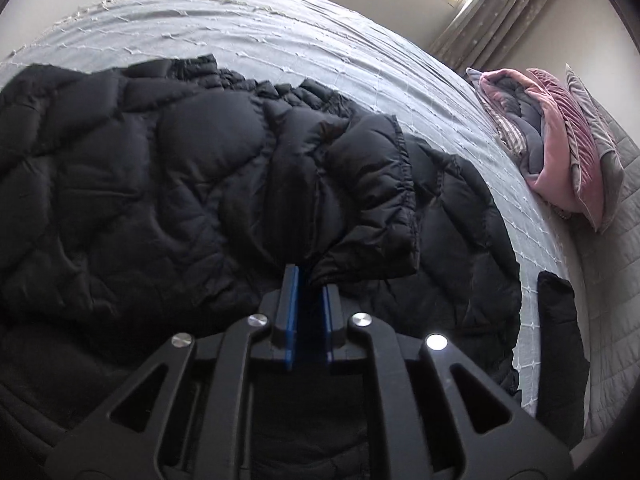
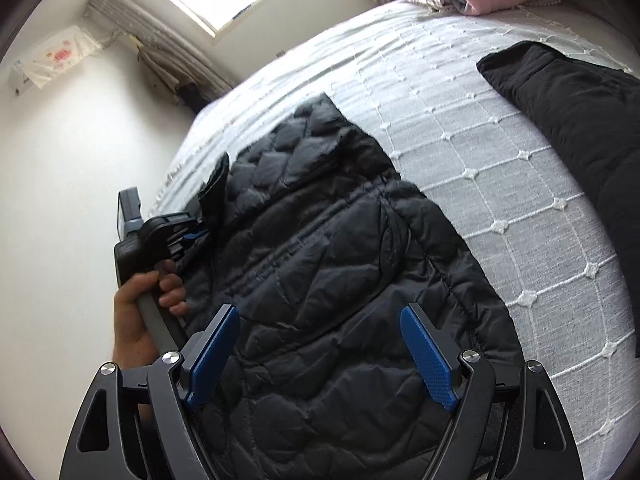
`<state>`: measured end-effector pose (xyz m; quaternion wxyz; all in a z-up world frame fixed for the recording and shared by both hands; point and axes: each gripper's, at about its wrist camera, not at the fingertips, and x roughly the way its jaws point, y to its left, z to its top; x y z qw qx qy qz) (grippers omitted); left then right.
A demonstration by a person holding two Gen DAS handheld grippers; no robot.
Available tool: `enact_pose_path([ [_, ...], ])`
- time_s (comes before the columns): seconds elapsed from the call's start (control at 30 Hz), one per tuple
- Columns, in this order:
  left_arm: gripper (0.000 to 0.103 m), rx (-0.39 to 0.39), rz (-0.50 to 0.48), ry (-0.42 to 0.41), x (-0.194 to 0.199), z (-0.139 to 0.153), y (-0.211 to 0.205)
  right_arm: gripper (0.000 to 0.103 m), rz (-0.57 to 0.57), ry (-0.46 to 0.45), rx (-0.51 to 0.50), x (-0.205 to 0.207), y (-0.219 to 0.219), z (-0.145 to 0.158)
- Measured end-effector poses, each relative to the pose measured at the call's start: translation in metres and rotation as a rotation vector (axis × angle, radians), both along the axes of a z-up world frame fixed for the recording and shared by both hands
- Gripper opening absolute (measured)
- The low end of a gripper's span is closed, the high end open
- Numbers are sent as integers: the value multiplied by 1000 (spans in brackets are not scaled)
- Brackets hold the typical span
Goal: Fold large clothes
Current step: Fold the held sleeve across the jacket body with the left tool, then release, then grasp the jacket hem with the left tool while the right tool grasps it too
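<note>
While the black puffer jacket (image 2: 320,264) lies spread across the grey-white quilted bedspread (image 2: 500,168), one sleeve (image 1: 360,184) is folded over its body, elastic cuff toward the pillows. Your left gripper (image 1: 310,280) sits at that sleeve's near edge with its blue pads only narrowly apart; dark fabric lies right at the tips, but you cannot tell from this view whether the pads are pinching it. Your right gripper (image 2: 320,316) hangs above the jacket's lower part, jaws spread wide and holding nothing. Your left hand (image 2: 148,304) shows at the jacket's far side. Another dark garment (image 2: 580,120) lies apart nearer the bed's edge, and pink and grey bedding (image 1: 560,136) is stacked near the curtains (image 1: 492,12).
</note>
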<state>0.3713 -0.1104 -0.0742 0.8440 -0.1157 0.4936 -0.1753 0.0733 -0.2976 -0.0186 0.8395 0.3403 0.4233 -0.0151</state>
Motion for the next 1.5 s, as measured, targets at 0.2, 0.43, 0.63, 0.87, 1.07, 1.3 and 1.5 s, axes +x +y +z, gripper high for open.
enact_pose_path([
  [0.2, 56, -57, -55, 11, -10, 16, 4, 84, 31, 8, -30, 4, 9, -3],
  [0.43, 61, -124, -8, -24, -53, 52, 72, 84, 15, 62, -106, 7, 6, -11],
  [0.63, 67, -64, 192, -33, -111, 63, 187, 84, 15, 51, -117, 5, 6, -7],
  [0.87, 67, -33, 343, 57, -193, 36, 295, 84, -25, 71, -120, 1, -5, -9],
  [1.07, 67, -19, 398, 110, -260, 8, 346, 84, -129, 76, -76, -22, -25, -17],
  [1.3, 67, -21, 346, 132, -305, -16, 369, 84, -253, 153, -18, -80, -50, -49],
  [1.5, 67, -92, 333, 141, -308, -25, 362, 68, -312, 181, 160, -114, -68, -81],
])
